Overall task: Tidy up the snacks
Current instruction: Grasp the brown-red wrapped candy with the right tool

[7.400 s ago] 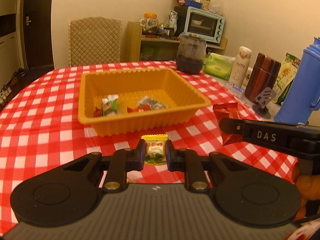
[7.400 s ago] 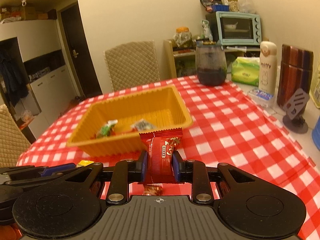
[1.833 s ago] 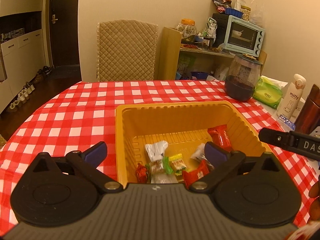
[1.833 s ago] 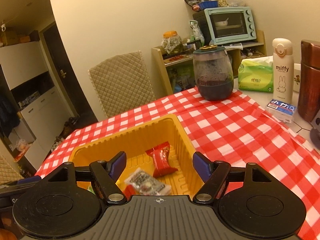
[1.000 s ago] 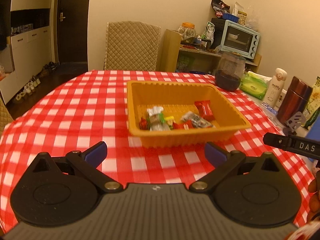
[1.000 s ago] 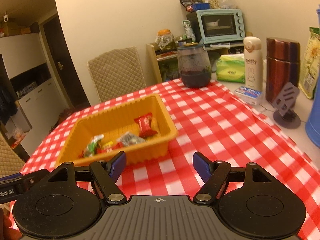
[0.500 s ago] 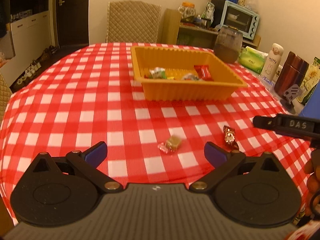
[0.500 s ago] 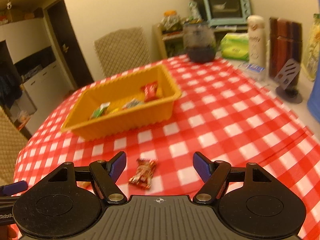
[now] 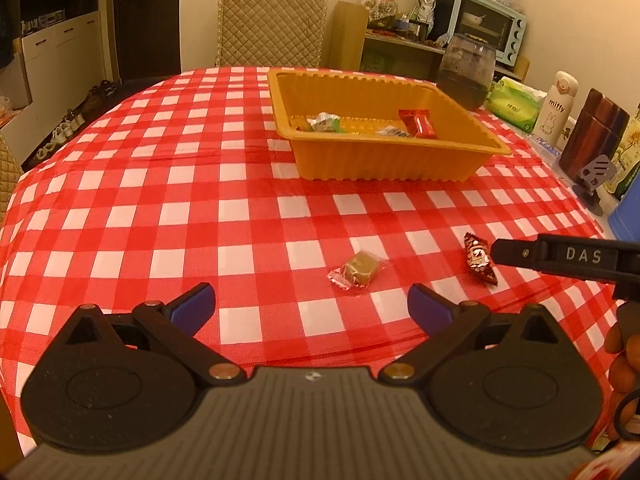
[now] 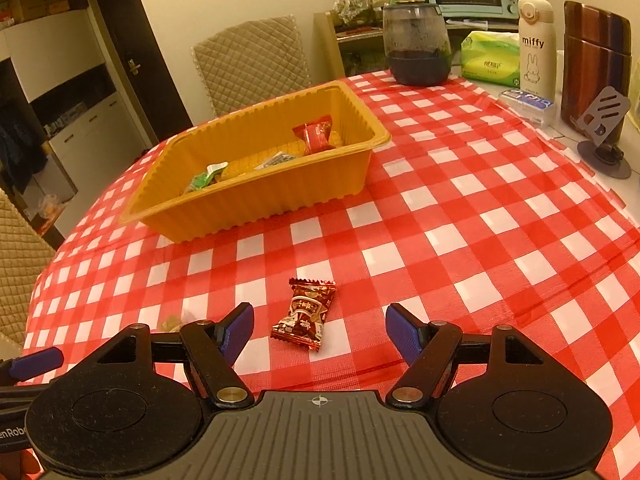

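Left wrist view: red-and-white checked tablecloth spans table; dark glass jar behind orange ribbed plastic tray, tray holding red wrapped snack among others. Nearer, apart on cloth: clear-wrapped tan candy, dark-red foil candy. Left gripper spread wide, empty; right gripper likewise, foil candy between its tips.

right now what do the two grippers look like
Both the left gripper and the right gripper have black linkage arms with brass-coloured pivots, blue pads on the fingertips and a ribbed grey body. The right one's side reads "DAS" in the left view.
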### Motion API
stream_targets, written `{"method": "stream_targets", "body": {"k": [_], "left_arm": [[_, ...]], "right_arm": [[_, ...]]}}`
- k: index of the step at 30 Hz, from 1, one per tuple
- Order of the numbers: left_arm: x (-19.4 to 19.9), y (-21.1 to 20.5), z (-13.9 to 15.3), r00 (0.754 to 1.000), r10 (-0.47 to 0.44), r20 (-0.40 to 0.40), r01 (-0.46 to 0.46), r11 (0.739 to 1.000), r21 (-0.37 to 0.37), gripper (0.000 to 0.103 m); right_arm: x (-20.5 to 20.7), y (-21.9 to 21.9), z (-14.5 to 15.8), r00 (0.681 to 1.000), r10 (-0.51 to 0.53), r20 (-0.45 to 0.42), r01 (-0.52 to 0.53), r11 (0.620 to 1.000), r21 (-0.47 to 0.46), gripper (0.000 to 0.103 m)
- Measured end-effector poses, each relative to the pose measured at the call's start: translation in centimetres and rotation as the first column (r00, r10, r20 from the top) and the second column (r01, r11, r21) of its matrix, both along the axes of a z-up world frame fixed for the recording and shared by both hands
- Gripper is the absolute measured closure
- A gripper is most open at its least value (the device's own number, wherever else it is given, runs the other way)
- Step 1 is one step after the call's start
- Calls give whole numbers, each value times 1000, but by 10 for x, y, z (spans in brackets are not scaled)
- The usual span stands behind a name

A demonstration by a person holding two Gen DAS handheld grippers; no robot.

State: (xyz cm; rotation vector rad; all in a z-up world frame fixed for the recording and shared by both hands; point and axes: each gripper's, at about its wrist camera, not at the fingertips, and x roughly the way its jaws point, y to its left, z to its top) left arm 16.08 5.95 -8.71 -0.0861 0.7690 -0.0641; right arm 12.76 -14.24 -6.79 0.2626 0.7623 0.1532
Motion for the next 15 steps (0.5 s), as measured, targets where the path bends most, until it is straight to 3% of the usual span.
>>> {"method": "stream_targets", "body": {"k": [7,15], "left_arm": [[7,3,-3,1000,12,-7,-13,1000,-13,7],[16,1,-8,1000,11,-11,-11,1000,-17,7]], "right_arm": [[6,3,-3,1000,-5,6,5,1000,-9,31],[17,18,-14,999,37,0,-37,999,-38,55]]}}
